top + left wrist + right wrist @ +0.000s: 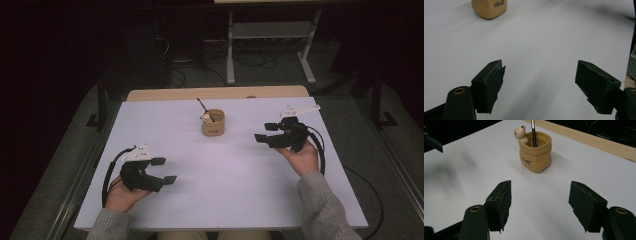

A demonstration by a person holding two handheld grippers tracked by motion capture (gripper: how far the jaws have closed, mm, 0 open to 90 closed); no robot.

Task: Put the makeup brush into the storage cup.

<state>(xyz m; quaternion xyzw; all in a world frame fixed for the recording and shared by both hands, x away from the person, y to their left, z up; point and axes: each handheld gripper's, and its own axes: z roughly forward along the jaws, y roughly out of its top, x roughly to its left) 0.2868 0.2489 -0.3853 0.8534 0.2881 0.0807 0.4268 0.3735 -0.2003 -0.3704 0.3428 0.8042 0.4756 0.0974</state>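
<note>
Both the left tool (540,87) and right tool (540,206) gape wide, empty; the right gripper view reveals the holder's (535,153) bear (520,134) and pen (533,132).

dark room, grey carpet floor (65,165), white metal table legs (230,50) behind, tangled floor cables (250,60)

Dim room, brightly lit white table (225,170) with soft shadows; the gripper views are slightly blurred.
</note>
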